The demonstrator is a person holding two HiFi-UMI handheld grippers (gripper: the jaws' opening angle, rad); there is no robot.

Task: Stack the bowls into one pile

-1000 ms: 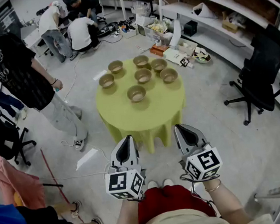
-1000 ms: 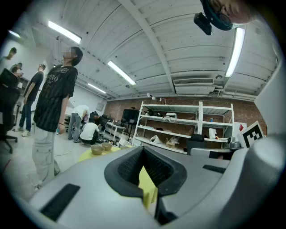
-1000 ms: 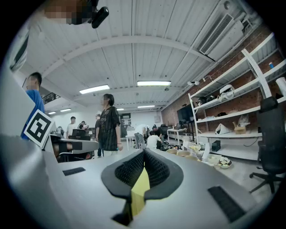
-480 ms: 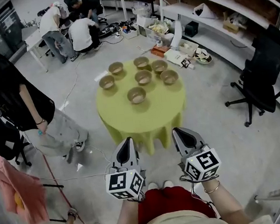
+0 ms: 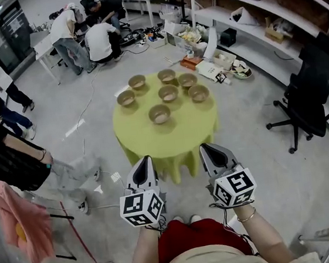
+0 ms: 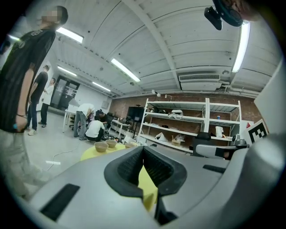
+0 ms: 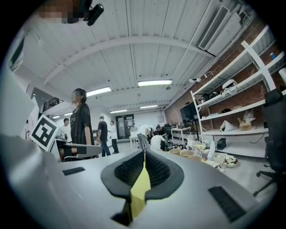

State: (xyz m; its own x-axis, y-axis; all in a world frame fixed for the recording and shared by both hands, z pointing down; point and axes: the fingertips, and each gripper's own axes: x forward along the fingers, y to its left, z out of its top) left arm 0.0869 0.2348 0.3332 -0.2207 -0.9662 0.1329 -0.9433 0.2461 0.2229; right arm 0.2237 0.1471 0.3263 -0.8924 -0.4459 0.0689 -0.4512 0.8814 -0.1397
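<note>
Six bowls (image 5: 168, 92) are spread on the table (image 5: 153, 140), well beyond the left tool (image 5: 145, 159) and right tool (image 5: 206, 148), both clenched empty.

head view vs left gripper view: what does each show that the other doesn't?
Head view only: all seven bowls set out singly, the wearer's forearms, a pink cloth.
Left gripper view only: ceiling lights, and a close look at the left gripper, jaws shut with tips together.
Both: the table, some bowls, the left gripper, shelves, people at the back.
</note>
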